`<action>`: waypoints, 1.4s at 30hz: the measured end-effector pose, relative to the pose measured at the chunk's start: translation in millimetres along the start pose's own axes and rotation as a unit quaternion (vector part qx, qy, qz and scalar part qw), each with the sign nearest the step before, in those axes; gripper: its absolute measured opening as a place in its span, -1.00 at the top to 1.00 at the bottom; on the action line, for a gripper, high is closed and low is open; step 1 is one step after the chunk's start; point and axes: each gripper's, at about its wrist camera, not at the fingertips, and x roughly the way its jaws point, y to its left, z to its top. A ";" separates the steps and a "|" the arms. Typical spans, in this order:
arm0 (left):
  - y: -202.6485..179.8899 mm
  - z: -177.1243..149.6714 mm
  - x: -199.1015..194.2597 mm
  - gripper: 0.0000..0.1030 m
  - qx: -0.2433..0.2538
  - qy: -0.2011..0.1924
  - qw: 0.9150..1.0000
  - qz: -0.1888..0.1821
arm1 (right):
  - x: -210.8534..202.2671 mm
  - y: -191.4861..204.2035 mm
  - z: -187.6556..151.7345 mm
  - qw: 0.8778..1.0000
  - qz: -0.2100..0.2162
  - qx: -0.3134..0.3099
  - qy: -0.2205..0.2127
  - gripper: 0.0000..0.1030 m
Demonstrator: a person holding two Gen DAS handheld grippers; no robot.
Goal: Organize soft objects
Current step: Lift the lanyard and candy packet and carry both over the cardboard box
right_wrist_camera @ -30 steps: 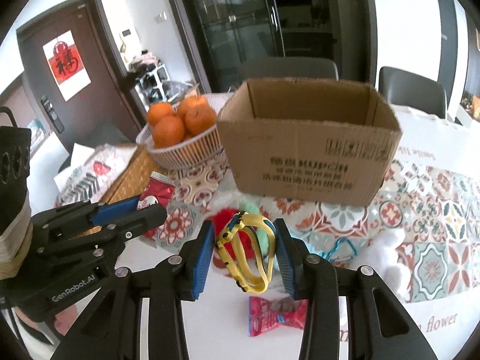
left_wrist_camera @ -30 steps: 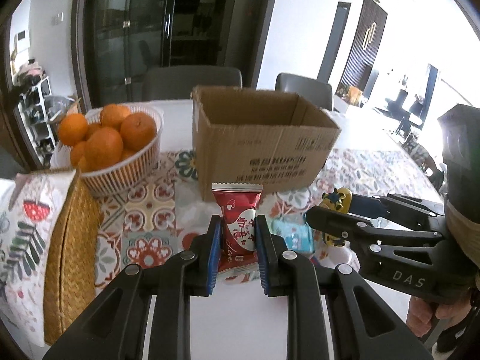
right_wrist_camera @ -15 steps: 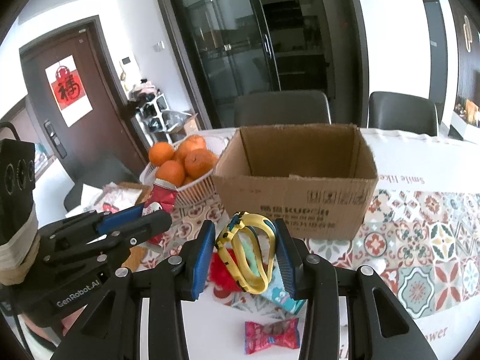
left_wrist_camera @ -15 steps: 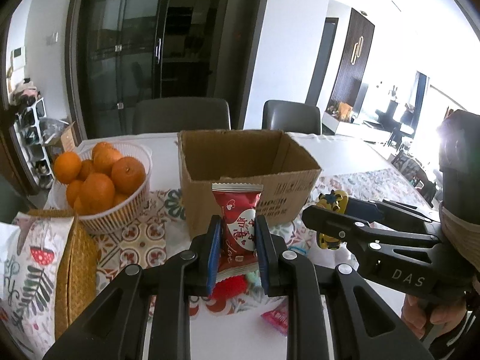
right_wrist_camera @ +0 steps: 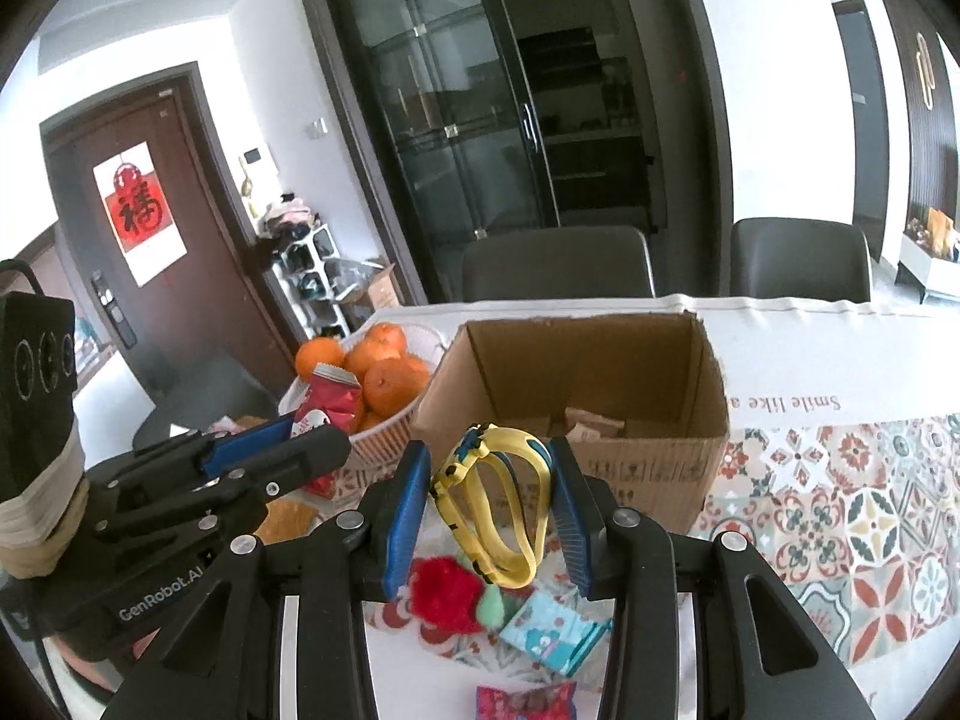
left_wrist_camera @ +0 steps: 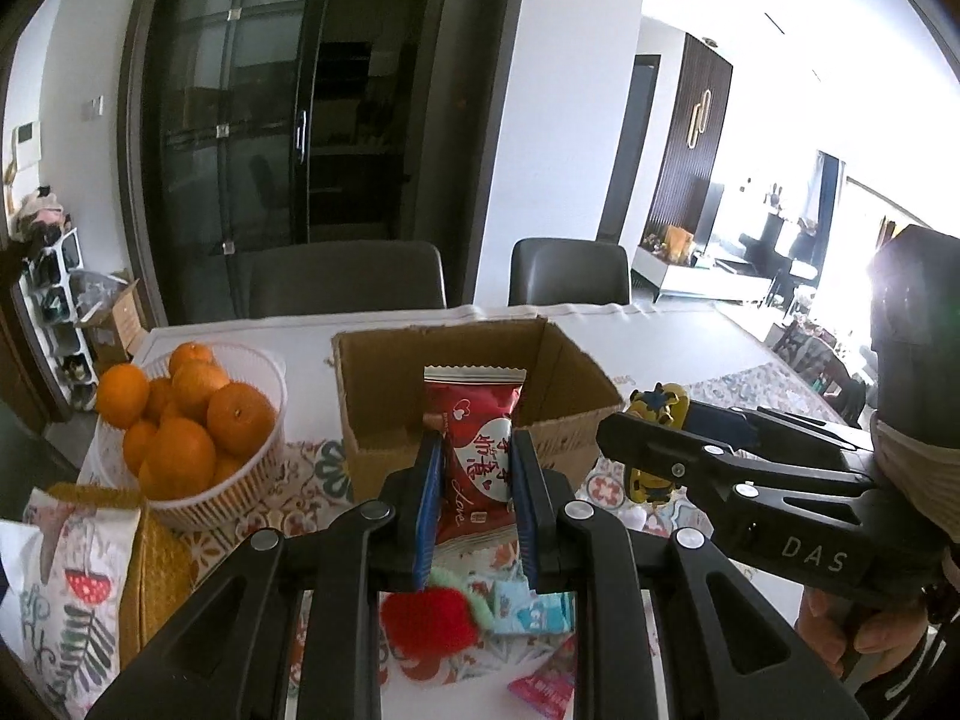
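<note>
My left gripper (left_wrist_camera: 474, 480) is shut on a red snack packet (left_wrist_camera: 477, 456) and holds it upright in the air in front of the open cardboard box (left_wrist_camera: 372, 384). My right gripper (right_wrist_camera: 489, 516) is shut on a yellow soft toy (right_wrist_camera: 498, 510), also raised before the box (right_wrist_camera: 600, 360). The right gripper shows in the left wrist view (left_wrist_camera: 642, 432), the left one in the right wrist view (right_wrist_camera: 300, 438). A red pompom (right_wrist_camera: 444, 594), a light blue packet (right_wrist_camera: 552, 630) and a pink packet (right_wrist_camera: 528, 702) lie on the table below.
A white basket of oranges (left_wrist_camera: 198, 420) stands left of the box. A woven basket with a printed cloth (left_wrist_camera: 78, 570) sits at the near left. Two grey chairs (right_wrist_camera: 558, 264) stand behind the table. Patterned table runner (right_wrist_camera: 870, 510) spreads to the right.
Both grippers have risen with their objects and now look down into the open box from higher up. Grips are unchanged.
</note>
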 end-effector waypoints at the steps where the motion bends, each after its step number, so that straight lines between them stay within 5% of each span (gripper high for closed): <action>1: -0.2 2.1 0.9 0.56 0.001 -0.002 1.000 0.000 | 0.4 -1.8 2.6 1.000 0.001 0.001 -0.001 0.21; 23: 0.9 42.7 47.4 0.56 0.017 -0.005 1.000 -0.002 | 39.2 -34.2 50.2 1.000 -0.007 0.001 -0.006 0.20; 42: 13.4 46.2 114.1 0.55 0.016 0.049 0.999 0.002 | 102.1 -67.5 55.1 0.998 -0.029 0.021 0.050 0.20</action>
